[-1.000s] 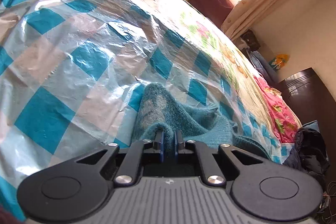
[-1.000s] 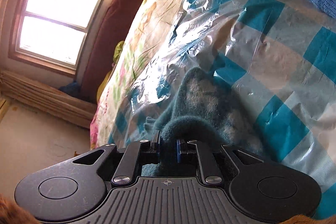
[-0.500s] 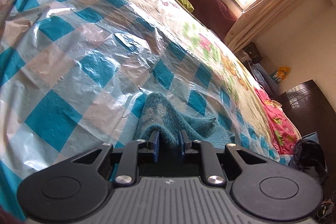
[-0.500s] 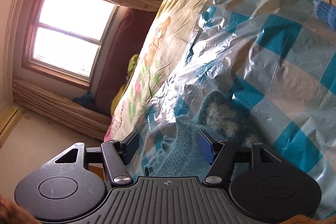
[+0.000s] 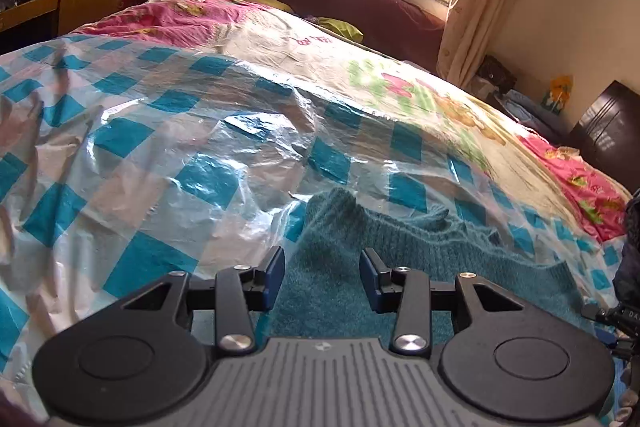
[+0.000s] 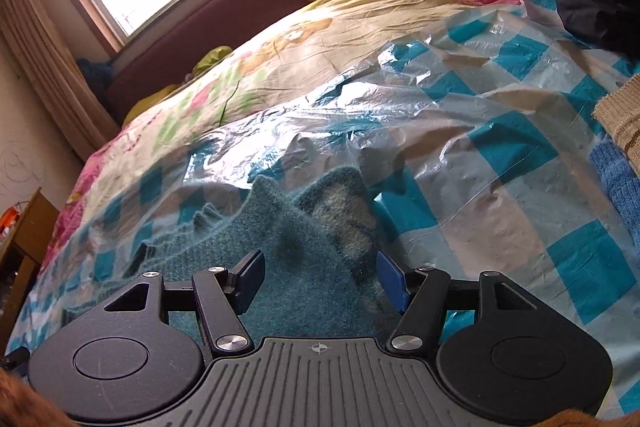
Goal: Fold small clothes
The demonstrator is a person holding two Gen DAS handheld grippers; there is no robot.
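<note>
Left wrist view: our left gripper point(image 5: 322, 277) has fingers spread wide over the fuzzy teal knit garment point(image 5: 420, 259), which lies on the blue-checked plastic sheet point(image 5: 160, 155) on the bed. Right gripper point(image 6: 320, 281) likewise wide, nothing held.

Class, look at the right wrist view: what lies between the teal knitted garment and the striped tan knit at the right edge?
Only the checked plastic sheet, crinkled and bare, lies between the teal knitted garment and the striped tan knit; the right wrist view shows it.
</note>
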